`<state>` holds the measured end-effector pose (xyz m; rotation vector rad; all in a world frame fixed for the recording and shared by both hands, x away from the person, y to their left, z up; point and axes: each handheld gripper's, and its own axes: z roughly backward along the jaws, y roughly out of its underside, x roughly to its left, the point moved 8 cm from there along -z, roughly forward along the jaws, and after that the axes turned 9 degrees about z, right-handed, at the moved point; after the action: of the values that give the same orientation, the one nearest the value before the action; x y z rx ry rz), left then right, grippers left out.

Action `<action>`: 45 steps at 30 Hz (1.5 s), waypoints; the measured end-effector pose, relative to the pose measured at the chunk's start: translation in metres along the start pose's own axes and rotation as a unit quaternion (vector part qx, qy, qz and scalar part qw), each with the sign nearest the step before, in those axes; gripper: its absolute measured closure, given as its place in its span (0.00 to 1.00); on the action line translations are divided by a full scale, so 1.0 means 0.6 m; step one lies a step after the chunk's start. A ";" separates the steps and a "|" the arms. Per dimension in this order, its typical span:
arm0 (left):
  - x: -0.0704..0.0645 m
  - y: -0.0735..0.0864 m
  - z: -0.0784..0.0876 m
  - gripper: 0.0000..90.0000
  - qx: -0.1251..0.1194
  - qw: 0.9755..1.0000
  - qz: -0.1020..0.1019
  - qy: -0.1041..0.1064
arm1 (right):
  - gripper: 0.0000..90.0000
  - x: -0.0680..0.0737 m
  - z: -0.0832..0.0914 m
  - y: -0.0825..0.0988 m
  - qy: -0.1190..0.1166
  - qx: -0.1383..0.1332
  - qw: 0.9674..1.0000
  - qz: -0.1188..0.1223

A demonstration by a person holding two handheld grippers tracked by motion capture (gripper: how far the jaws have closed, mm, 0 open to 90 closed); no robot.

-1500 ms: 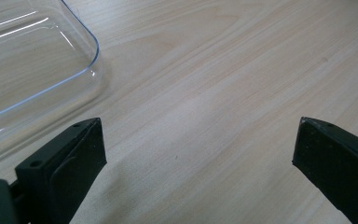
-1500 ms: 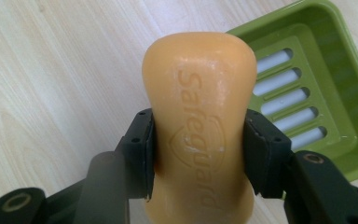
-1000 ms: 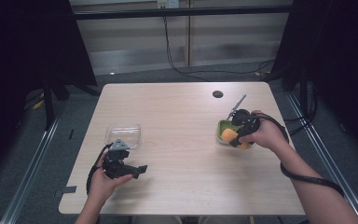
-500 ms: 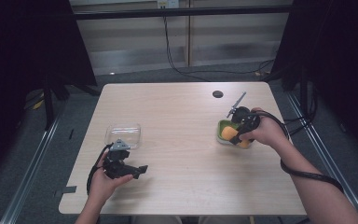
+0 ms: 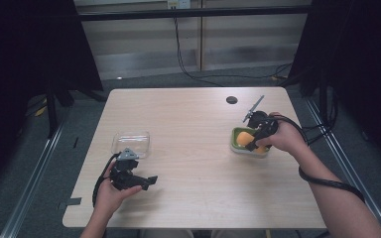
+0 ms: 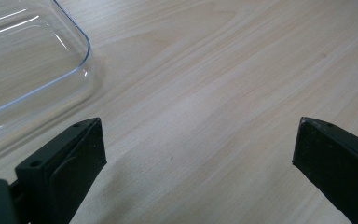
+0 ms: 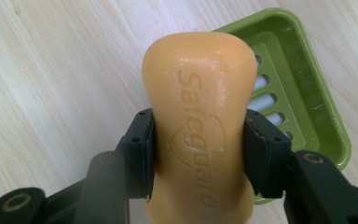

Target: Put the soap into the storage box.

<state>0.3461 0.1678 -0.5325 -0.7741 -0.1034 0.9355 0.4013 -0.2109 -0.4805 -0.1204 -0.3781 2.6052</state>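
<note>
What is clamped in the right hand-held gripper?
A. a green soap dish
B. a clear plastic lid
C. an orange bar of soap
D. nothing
C: in the right gripper view, the right hand-held gripper has its jaws pressed on both sides of the orange bar of soap, above the green soap dish.

One word can be read: "Safeguard", pressed into the face of the orange bar of soap (image 7: 199,116). In the right gripper view the letters run lengthwise along the bar, from its far rounded end towards the near end, so the word reads sideways. Behind the middle letters a shield-shaped emblem is stamped into the same face; its outline is clear, but nothing can be read inside it. The last letters sit at the near end of the bar, between the two black jaws. In the high view the soap (image 5: 248,137) is too small for any lettering to be made out.
</note>
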 end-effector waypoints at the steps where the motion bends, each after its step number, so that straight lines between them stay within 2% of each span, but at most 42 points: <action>1: 0.000 0.000 0.000 0.02 -0.001 1.000 0.000 0.000 | 0.56 -0.001 0.001 0.000 0.001 0.001 1.000 -0.001; 19: 0.000 -0.001 0.000 0.02 -0.001 1.000 0.000 0.001 | 0.56 -0.014 -0.004 -0.001 0.003 0.000 1.000 0.005; 33: 0.000 -0.002 0.000 0.02 -0.005 1.000 -0.002 -0.001 | 0.56 -0.026 -0.005 -0.003 0.004 0.002 1.000 -0.003; 41: 0.000 -0.002 0.000 0.02 -0.005 1.000 -0.002 0.000 | 0.56 -0.035 -0.010 -0.004 0.008 0.003 1.000 0.013; 45: -0.001 -0.001 0.000 0.02 0.001 1.000 0.000 0.000 | 0.56 -0.035 -0.010 -0.003 0.006 0.005 1.000 0.008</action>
<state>0.3462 0.1670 -0.5320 -0.7721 -0.1025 0.9349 0.4216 -0.2181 -0.4855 -0.1374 -0.3614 2.6201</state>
